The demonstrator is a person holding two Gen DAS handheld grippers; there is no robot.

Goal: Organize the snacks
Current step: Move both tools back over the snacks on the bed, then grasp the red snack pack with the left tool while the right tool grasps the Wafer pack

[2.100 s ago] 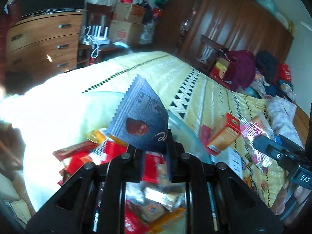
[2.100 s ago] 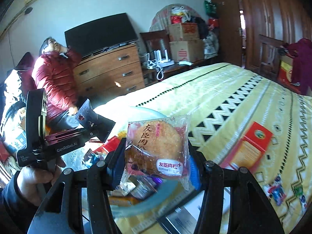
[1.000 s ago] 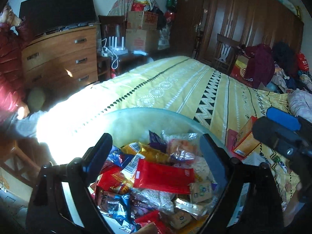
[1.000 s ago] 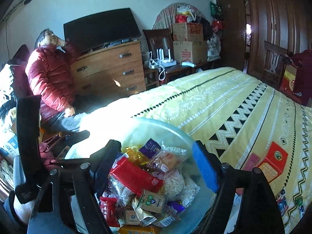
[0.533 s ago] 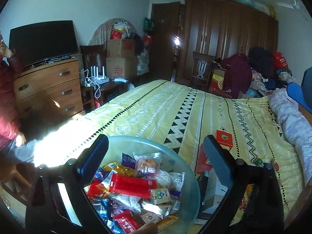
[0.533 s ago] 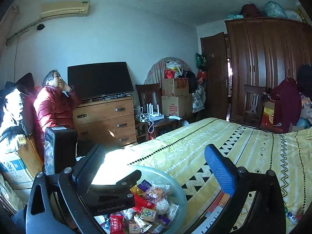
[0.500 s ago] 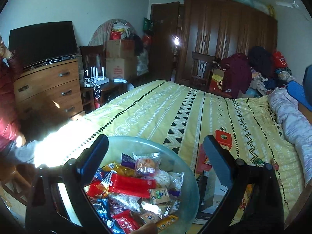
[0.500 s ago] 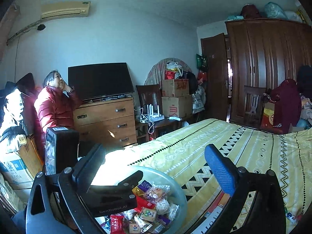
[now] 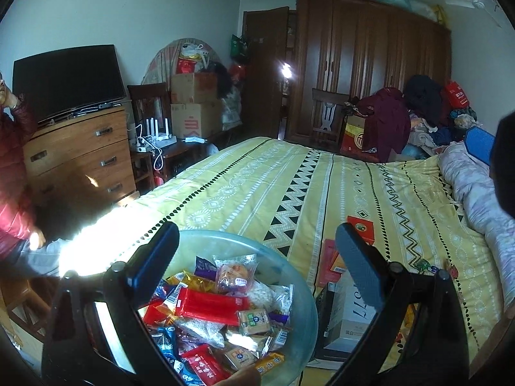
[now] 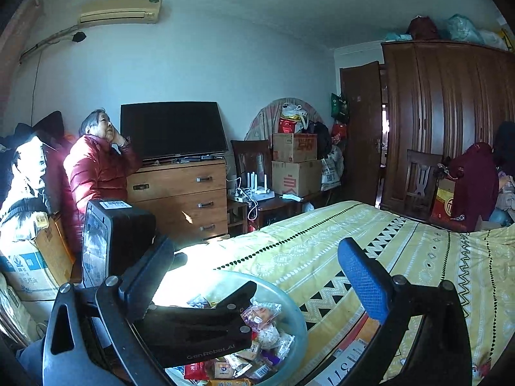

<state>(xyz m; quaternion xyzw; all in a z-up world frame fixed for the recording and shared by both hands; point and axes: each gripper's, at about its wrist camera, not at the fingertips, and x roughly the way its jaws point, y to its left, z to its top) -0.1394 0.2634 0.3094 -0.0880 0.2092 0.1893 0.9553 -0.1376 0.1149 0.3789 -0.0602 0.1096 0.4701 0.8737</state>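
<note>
Both grippers we hold above a pale green bowl (image 9: 299,292) heaped with wrapped snacks (image 9: 225,308). Our left gripper (image 9: 257,257) fills the bottom of its own view, its two fingers spread wide with nothing between them; the bowl sits low in the frame, seen through that gap. Among the packets we can pick out a long red wrapper (image 9: 210,304), a clear packet with a round pastry (image 9: 236,273) at the far side of the heap, and a small square biscuit pack (image 9: 254,318).

Our right gripper (image 10: 257,270) also stands fully spread and empty, blue pads (image 10: 363,280) facing inward. In its view the bowl (image 10: 289,308) lies at lower centre, partly covered by the left gripper's black body (image 10: 193,331), which crosses in from the lower left.

The bowl rests at the near corner of a bed with a yellow patterned cover (image 9: 289,180). Just right of the bowl lie a white box (image 9: 347,321) and a red carton (image 9: 362,228). A person in a red jacket (image 10: 96,170) sits at the left of the right view, beside a wooden dresser (image 10: 190,199) with a television (image 10: 173,128) on it.
</note>
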